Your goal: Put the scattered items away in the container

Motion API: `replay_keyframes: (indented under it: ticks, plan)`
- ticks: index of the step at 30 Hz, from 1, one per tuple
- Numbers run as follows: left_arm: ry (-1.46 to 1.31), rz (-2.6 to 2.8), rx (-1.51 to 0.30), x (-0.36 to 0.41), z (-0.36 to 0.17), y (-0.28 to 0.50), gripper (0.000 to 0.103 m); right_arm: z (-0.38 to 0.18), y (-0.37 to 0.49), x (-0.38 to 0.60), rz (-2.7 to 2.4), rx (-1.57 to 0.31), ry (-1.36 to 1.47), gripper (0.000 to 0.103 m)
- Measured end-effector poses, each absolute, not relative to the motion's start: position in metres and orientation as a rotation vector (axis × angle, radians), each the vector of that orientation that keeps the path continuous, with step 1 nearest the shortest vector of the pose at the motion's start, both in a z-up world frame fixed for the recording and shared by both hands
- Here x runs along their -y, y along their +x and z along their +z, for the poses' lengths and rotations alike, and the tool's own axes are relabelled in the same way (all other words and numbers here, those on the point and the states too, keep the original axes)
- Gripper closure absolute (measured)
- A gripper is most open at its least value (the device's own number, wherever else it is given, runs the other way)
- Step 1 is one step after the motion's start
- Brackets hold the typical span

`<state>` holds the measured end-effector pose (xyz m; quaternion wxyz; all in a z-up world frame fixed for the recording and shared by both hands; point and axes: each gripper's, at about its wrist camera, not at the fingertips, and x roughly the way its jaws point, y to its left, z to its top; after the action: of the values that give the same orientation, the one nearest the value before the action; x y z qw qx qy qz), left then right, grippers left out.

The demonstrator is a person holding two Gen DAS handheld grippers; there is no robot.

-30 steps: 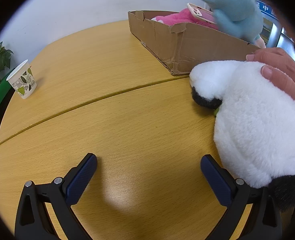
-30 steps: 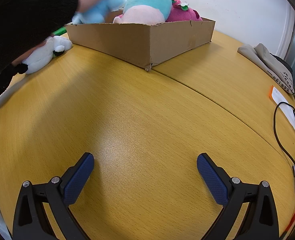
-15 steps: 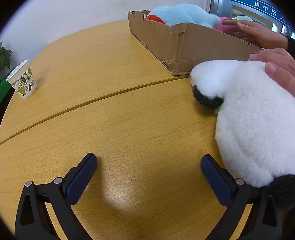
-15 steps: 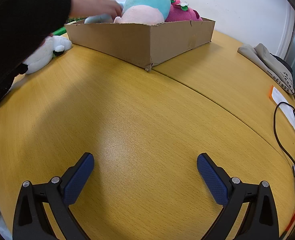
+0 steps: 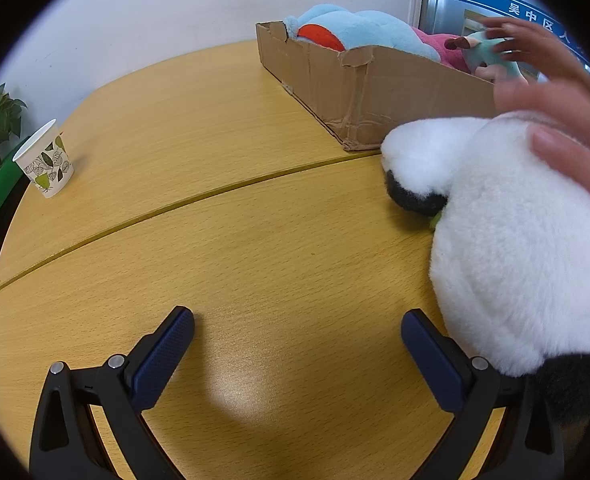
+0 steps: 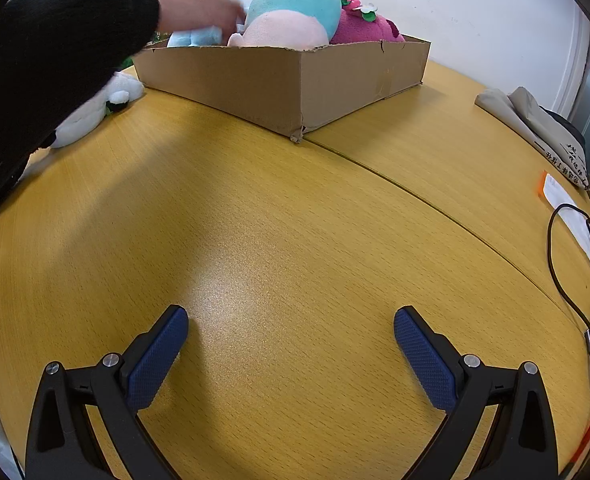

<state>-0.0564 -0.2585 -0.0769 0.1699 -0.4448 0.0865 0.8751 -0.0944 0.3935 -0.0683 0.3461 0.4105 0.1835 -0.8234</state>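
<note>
Grippers are both resting wide apart and empty: left gripper (image 5: 297, 354), right gripper (image 6: 291, 352). White plush (image 5: 511, 248) is lying beside the cardboard box (image 5: 379, 88); center your left jaws around its body before squeezing.

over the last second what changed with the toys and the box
The light blue plush toy, held up above the brown cardboard box a second ago, now lies inside it; the bare hand that set it down has moved on to the teal toy. The other hand still rests on the white and black plush, which has not moved. Both hand-held grippers stayed open and still.
</note>
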Motion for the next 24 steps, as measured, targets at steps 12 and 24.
replay_keyframes:
  ticks: [12, 24]
  plan:
    - [-1.263, 2.484, -0.247, 0.2648, -0.0795, -0.06, 0.0, -0.0683, -0.0946, -0.3935, -2.137, -0.476, 1.065, 0.0]
    - [-1.262, 2.483, -0.248, 0.2647, -0.0801, -0.0594, 0.0, -0.0683, -0.0947, -0.3935, -2.136, -0.476, 1.065, 0.0]
